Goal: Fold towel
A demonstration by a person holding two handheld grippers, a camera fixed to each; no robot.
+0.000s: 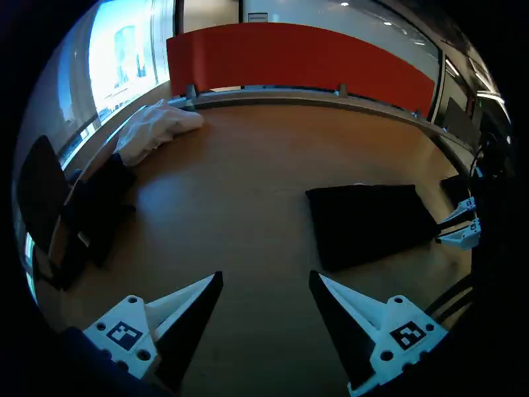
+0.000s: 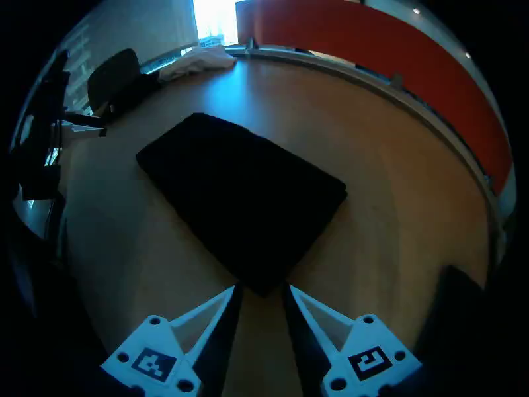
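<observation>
A black towel (image 1: 367,221) lies flat on the wooden table (image 1: 251,178) as a folded rectangle. In the left gripper view my left gripper (image 1: 264,279) hovers open over bare wood, the towel ahead and to its right. The right gripper (image 1: 463,226) appears at the towel's far right end. In the right gripper view the towel (image 2: 241,195) stretches away from my right gripper (image 2: 261,292), whose fingers stand open with the towel's near corner just between their tips, not pinched. The left gripper (image 2: 82,129) is far off at the left.
A crumpled white cloth (image 1: 155,129) lies at the table's back left corner, in the right gripper view as the white cloth (image 2: 198,61). A red partition (image 1: 297,59) runs along the table's far edge. A dark chair (image 1: 40,192) and a black object (image 1: 99,198) stand at the left.
</observation>
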